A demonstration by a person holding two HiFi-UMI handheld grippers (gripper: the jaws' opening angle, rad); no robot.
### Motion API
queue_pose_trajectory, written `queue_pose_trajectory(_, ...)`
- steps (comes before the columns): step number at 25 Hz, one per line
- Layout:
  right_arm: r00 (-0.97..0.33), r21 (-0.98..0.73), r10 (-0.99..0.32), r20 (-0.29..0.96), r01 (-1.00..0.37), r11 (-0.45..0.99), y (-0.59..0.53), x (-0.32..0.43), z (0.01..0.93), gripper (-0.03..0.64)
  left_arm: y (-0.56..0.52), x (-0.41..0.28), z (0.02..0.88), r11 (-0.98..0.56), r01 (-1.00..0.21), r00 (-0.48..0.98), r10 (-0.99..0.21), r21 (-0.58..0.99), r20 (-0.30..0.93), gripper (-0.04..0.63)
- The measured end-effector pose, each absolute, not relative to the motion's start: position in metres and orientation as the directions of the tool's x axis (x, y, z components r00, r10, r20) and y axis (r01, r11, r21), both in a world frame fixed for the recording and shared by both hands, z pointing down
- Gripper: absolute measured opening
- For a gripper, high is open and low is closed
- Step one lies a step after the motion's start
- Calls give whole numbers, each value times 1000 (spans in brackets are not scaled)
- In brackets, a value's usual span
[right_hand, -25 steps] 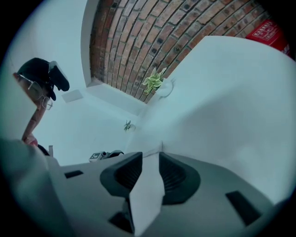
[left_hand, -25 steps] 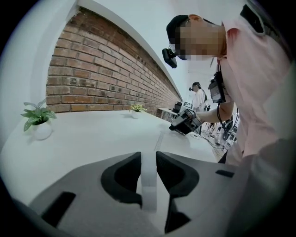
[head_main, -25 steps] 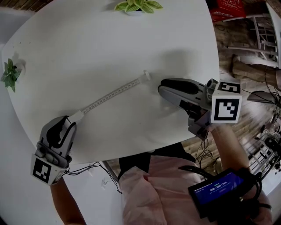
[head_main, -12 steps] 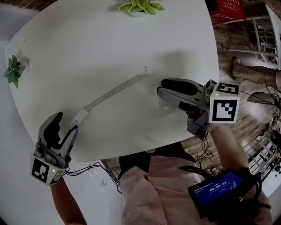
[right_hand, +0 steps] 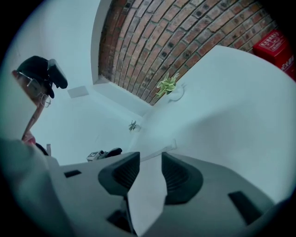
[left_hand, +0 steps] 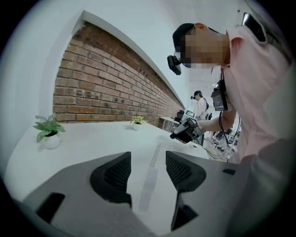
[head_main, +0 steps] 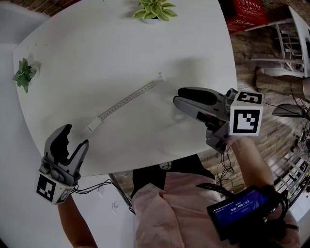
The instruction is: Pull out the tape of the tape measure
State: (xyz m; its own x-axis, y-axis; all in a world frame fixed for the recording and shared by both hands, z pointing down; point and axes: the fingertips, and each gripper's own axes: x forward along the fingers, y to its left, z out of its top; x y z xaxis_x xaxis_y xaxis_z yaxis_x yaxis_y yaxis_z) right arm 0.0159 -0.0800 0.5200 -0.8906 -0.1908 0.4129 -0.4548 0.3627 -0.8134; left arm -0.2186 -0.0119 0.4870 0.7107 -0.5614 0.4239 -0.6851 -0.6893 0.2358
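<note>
Your head camera looks steeply down on the whole table point(head_main: 121, 58) from above. Both gripper views sit low, close over its surface, roughly facing each other along the tape point(head_main: 127, 100). All three views share the tape and both plants point(head_main: 155, 8).

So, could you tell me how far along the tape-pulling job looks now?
Done: the tape lies stretched straight across the table. In hand: nothing; the left tool is opening with its jaws clear of the tape's near end, and the right tool is open and empty beside the far end. Left: probably just drawing back.
</note>
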Motion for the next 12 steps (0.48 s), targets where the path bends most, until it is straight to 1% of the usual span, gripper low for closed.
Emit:
queue_pose_trajectory(6,-900,-802,-214,380,-436,409,-81,13,483,153,-8,-211,456,-690,-699,693,-590,187,415,244)
queue_pose_trajectory(12,-914,-771,-230,336,-407,490,-84,7,423,153,-14,-196,389,-666,-742,647,-678,81,349,227)
